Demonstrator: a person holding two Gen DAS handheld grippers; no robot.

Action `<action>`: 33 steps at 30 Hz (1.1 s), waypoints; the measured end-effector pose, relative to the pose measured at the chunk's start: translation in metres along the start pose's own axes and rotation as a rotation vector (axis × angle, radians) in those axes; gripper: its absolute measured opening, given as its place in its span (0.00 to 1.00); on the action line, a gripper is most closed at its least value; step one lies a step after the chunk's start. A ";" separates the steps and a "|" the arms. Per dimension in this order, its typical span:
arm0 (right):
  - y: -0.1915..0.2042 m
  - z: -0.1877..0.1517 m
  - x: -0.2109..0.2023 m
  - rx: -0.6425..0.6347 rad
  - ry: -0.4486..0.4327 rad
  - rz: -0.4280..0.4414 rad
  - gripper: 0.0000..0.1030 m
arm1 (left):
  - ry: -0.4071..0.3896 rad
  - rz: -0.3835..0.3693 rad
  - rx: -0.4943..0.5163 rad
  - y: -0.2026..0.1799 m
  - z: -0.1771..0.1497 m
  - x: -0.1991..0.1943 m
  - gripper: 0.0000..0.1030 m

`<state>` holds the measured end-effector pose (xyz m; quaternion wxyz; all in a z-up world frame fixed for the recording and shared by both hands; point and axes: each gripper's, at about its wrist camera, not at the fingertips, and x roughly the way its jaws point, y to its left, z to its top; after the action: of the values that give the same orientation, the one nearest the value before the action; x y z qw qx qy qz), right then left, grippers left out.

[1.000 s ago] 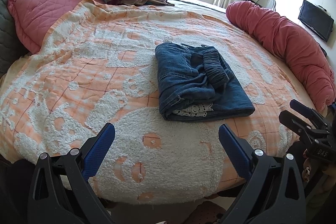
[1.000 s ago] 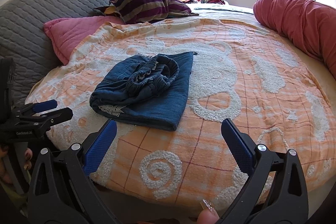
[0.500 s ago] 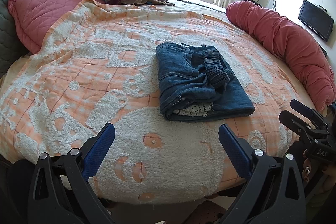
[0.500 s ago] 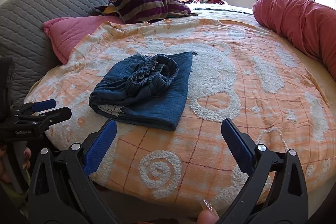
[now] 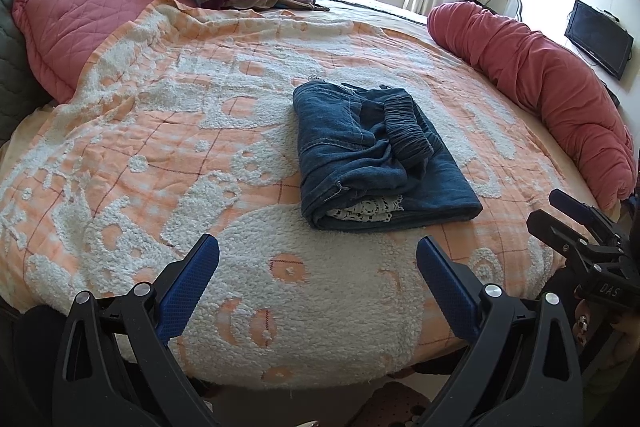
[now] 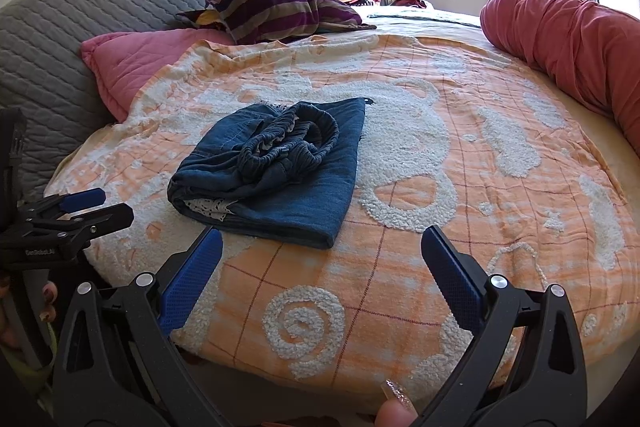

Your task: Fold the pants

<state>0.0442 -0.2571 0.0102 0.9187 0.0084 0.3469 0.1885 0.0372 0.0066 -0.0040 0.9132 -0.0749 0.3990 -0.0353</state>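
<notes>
Left wrist view: folded denim pants (image 5: 372, 159) lie mid-bed on the orange-and-white blanket (image 5: 160, 131).
White lace trim shows at their near fold. Left gripper (image 5: 318, 261) and right gripper (image 6: 322, 253) hang wide open, empty, at the bed's near edge. Right gripper's body reads "DAS"; further letters are cut off.

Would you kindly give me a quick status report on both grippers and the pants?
Left gripper open, empty, short of the pants. Right gripper open, empty. Pants folded in a bundle on the blanket. Nothing in the way.
</notes>
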 end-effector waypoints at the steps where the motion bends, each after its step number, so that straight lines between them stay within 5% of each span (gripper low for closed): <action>1: 0.001 0.000 0.000 -0.001 0.000 0.002 0.91 | 0.001 0.001 0.001 0.000 0.000 0.000 0.96; 21: -0.006 0.000 0.004 -0.005 0.008 -0.019 0.91 | 0.034 0.050 0.006 0.009 0.004 0.008 0.96; 30: -0.031 0.010 0.017 0.015 0.020 -0.059 0.91 | -0.018 0.054 -0.105 0.069 0.041 0.015 0.96; 33: -0.070 0.024 0.021 0.071 0.005 -0.090 0.91 | 0.011 0.154 -0.142 0.108 0.068 0.039 0.96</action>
<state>0.0980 -0.3122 0.0047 0.9247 0.0247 0.3554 0.1344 0.1138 0.1158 -0.0044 0.9035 -0.1086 0.4098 0.0629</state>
